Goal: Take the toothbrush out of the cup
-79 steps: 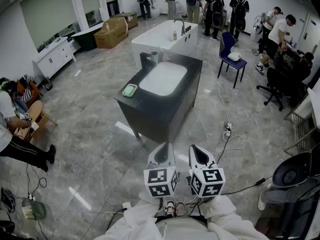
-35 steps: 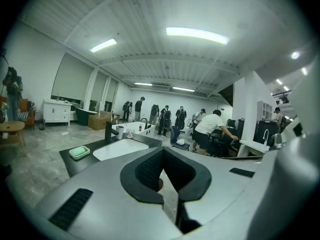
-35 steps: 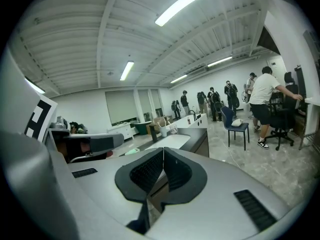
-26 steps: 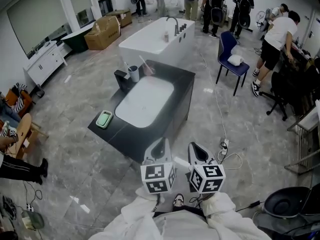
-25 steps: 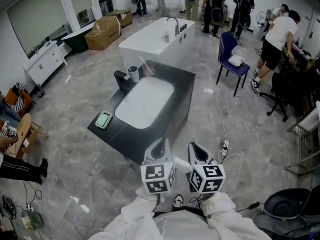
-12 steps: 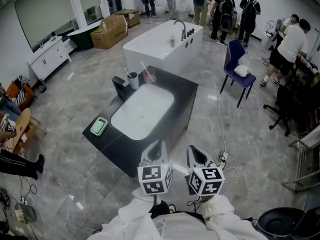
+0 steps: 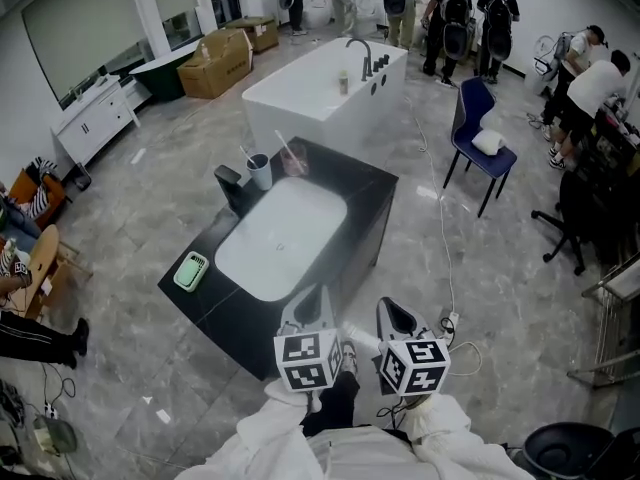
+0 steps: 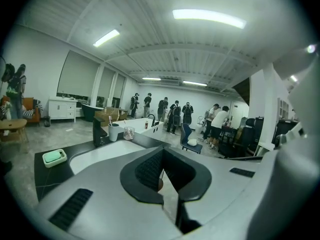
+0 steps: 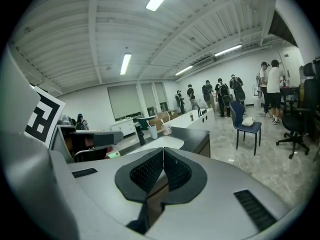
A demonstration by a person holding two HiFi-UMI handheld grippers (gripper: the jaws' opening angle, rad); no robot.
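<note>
Head view, toothbrush: slim white toothbrush (image 7: 247, 154) stands in grey round cup (image 7: 259, 173) at far corner of black counter (image 7: 360, 183)
Left gripper (image 7: 320, 298): jaws pressed together, empty
Right gripper (image 7: 392, 310): jaws pressed together, empty

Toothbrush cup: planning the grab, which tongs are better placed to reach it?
Left, marginally: the white cup stands left of both, nearer the left tongs; the right tongs are equally shut and empty.

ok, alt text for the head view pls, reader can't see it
Seen from above, a person holds the left gripper and right gripper, both shut and empty, near the front edge of a black vanity with a white basin. A cup holding a toothbrush stands at the vanity's far end, far from both.
</note>
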